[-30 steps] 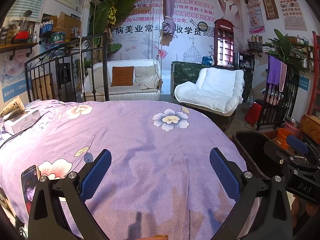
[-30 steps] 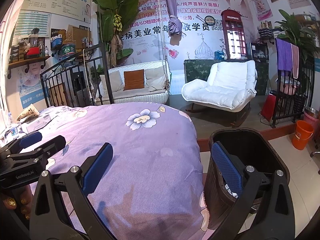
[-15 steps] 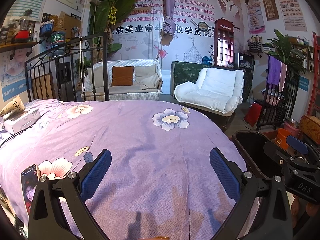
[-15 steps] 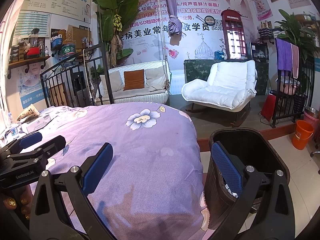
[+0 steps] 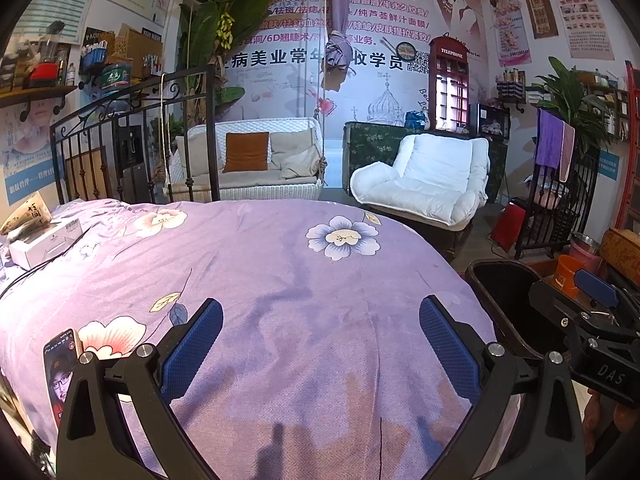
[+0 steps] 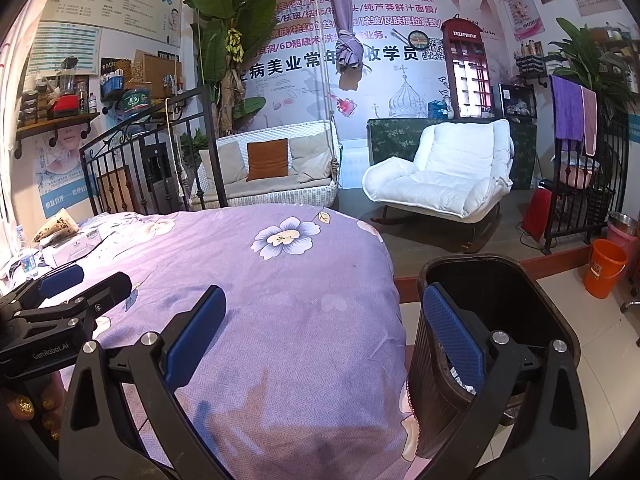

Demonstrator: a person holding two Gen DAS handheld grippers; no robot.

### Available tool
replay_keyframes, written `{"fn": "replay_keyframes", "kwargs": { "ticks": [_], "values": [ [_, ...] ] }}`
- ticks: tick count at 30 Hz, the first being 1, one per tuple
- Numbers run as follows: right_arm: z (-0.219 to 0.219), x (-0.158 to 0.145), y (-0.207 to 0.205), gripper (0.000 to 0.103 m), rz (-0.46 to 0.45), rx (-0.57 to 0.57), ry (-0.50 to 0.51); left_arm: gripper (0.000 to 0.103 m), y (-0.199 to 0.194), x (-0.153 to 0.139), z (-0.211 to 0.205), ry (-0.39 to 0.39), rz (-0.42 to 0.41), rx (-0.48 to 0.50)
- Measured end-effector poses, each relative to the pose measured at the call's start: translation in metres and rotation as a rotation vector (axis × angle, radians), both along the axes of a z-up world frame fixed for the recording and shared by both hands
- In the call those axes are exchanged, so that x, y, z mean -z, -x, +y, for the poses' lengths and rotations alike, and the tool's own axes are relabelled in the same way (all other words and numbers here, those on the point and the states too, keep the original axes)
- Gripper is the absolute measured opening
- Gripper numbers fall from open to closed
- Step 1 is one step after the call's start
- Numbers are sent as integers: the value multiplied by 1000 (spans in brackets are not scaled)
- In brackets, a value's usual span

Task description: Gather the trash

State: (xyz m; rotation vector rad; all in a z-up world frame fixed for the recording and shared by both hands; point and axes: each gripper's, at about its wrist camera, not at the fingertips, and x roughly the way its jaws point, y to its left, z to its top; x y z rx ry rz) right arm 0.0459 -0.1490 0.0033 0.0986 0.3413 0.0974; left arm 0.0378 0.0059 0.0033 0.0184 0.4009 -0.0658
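Observation:
A dark trash bin stands on the floor at the right side of the purple flowered bed; some crumpled white trash lies inside it. My right gripper is open and empty, one finger over the bedspread, the other in front of the bin. Over the bedspread my left gripper hangs open with nothing in it. The bin's rim shows at the right of the left wrist view. A white box and a tan paper packet lie at the bed's far left.
A phone lies on the bed near my left gripper's left finger. A black iron bed rail stands behind. Beyond are a wicker swing sofa, a white armchair and an orange bucket on the tiled floor.

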Motion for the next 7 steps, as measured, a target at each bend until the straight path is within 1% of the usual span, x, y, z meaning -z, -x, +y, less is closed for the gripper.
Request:
{"fn": "replay_keyframes", "kwargs": {
  "ticks": [7],
  "values": [
    [0, -1, 0, 98, 0, 1, 0, 98, 1, 0, 1, 11, 5, 0]
  ]
}}
